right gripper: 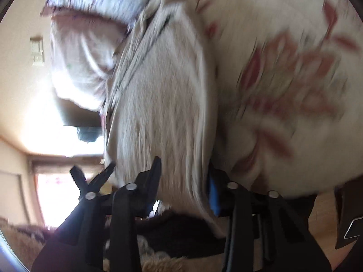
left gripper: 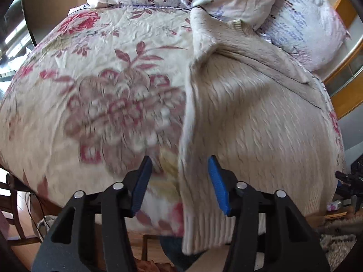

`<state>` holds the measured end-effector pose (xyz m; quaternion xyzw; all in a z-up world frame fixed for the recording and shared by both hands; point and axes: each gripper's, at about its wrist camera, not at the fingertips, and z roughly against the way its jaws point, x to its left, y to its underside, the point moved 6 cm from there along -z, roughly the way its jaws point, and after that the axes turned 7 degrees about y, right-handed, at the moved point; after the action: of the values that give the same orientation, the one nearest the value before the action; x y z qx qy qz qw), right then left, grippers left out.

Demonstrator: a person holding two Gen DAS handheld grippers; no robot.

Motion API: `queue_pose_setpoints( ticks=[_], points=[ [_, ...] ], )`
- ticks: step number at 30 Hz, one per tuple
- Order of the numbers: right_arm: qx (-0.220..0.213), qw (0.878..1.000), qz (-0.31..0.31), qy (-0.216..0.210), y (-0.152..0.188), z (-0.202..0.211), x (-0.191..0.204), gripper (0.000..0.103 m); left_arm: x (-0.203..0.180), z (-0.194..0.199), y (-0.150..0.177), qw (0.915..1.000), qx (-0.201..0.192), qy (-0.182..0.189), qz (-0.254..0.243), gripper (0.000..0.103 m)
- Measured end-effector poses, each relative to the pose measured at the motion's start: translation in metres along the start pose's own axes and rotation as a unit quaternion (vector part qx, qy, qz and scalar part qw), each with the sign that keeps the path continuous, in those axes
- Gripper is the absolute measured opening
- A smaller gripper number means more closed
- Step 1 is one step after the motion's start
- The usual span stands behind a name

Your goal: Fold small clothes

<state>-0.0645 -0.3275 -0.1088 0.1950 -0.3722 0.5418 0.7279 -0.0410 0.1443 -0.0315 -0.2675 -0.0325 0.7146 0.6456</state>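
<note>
While I hold both tools over the bed, my left gripper [left gripper: 180,185] stands wide open, its blue pads [left gripper: 141,185] well apart and clamping nothing. Ahead of its left finger spreads the floral quilt [left gripper: 102,95]. The folded left edge of the cream knit sweater [left gripper: 249,117] runs down through the gap between the pads, nearer the right one, and its ribbed hem [left gripper: 204,231] hangs over the bed's edge just below that pad; I cannot tell whether pad and knit touch. Beyond the sweater, at the far end, lie the pale printed pillows [left gripper: 301,22].

My right gripper [right gripper: 183,188] is rolled on its side and the view is badly blurred. Its fingers are spread, and the sweater [right gripper: 163,104] passes between them, with a blue pad [right gripper: 214,199] just beside the right fold. Whether the fingers press on the cloth, I cannot tell. To the right of that fold lies the quilt [right gripper: 295,79]; up to the left, a pillow [right gripper: 81,63].
</note>
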Motion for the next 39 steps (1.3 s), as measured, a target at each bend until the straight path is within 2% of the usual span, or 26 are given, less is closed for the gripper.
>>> queue_pose_setpoints(
  ticks=[2,3,4,5,6,8,10,11,13,16,17,18,19,20,21,24,26,28,30,33,35,36,37,39],
  points=[
    [0.030,0.999,0.012,-0.003,0.012,-0.008,0.004,0.023,-0.003,0.003,0.010,0.9997,0.000,0.021,0.014,0.039],
    [0.036,0.999,0.018,-0.005,0.016,-0.011,0.007,0.016,-0.004,0.005,0.018,0.9992,0.004,0.033,0.024,0.032],
    [0.038,0.999,0.027,-0.007,0.017,-0.012,0.011,0.014,-0.010,0.003,0.021,0.9987,0.009,0.040,0.029,0.023],
    [0.034,0.999,0.033,-0.014,0.014,-0.013,0.017,0.010,-0.015,0.001,0.025,0.9982,0.015,0.048,0.034,0.020],
    [0.025,0.999,0.037,-0.024,0.008,-0.011,0.023,0.009,-0.019,0.000,0.027,0.9972,0.024,0.061,0.038,0.011],
    [0.001,0.998,0.051,-0.041,-0.010,-0.006,0.039,0.009,-0.029,-0.003,0.025,0.9948,0.032,0.088,0.040,0.011],
    [-0.021,0.996,0.061,-0.059,-0.033,-0.001,0.057,0.009,-0.045,-0.006,0.008,0.9910,0.033,0.126,0.029,0.009],
    [-0.039,0.994,0.072,-0.071,-0.052,0.002,0.071,0.009,-0.055,-0.007,-0.006,0.9896,0.026,0.140,0.018,0.009],
    [-0.073,0.989,0.092,-0.085,-0.090,0.012,0.093,0.009,-0.067,-0.002,-0.056,0.9877,-0.016,0.155,-0.014,0.008],
    [-0.152,0.978,0.111,-0.089,-0.163,0.027,0.131,0.009,-0.068,0.008,-0.154,0.9821,-0.102,0.157,-0.017,0.010],
    [-0.184,0.974,0.105,-0.074,-0.192,0.031,0.139,0.012,-0.065,0.009,-0.190,0.9809,-0.133,0.142,-0.014,0.012],
    [-0.203,0.973,0.090,-0.058,-0.215,0.031,0.140,0.032,-0.061,0.007,-0.216,0.9812,-0.152,0.119,-0.010,0.018],
    [-0.210,0.974,0.072,-0.046,-0.232,0.029,0.138,0.055,-0.056,0.005,-0.236,0.9817,-0.163,0.099,-0.003,0.035],
    [-0.215,0.976,0.043,-0.020,-0.248,0.024,0.130,0.081,-0.049,-0.001,-0.254,0.9825,-0.166,0.085,0.010,0.043],
    [-0.219,0.976,0.016,0.002,-0.254,0.021,0.123,0.082,-0.042,-0.007,-0.263,0.9831,-0.162,0.083,0.021,0.049],
    [-0.210,0.978,-0.011,-0.010,-0.239,0.012,0.105,0.082,-0.021,-0.026,-0.260,0.9878,-0.127,0.083,0.036,0.051],
    [-0.200,0.980,-0.002,0.022,-0.225,0.006,0.094,0.082,-0.009,-0.052,-0.249,0.9914,-0.087,0.087,0.045,0.051],
    [-0.189,0.982,-0.010,0.026,-0.220,0.001,0.086,0.082,0.000,-0.071,-0.241,0.9914,-0.062,0.097,0.061,0.050],
    [-0.187,0.982,-0.017,0.019,-0.212,0.005,0.073,0.082,0.001,-0.090,-0.235,0.9891,-0.046,0.114,0.081,0.050],
    [-0.185,0.983,-0.010,0.014,-0.210,0.006,0.074,0.082,-0.006,-0.109,-0.233,0.9886,-0.031,0.120,0.086,0.050],
    [-0.180,0.984,-0.003,0.014,-0.208,0.009,0.075,0.082,-0.013,-0.116,-0.238,0.9887,-0.041,0.119,0.082,0.048],
    [-0.178,0.984,0.000,0.015,-0.208,0.012,0.074,0.082,-0.018,-0.122,-0.240,0.9882,-0.037,0.122,0.085,0.039],
    [-0.177,0.984,0.002,0.019,-0.208,0.012,0.074,0.082,-0.020,-0.124,-0.242,0.9882,-0.043,0.115,0.092,0.023],
    [-0.177,0.984,0.003,0.023,-0.204,0.017,0.067,0.082,-0.024,-0.127,-0.246,0.9825,-0.037,0.133,0.125,0.018]
  ],
)
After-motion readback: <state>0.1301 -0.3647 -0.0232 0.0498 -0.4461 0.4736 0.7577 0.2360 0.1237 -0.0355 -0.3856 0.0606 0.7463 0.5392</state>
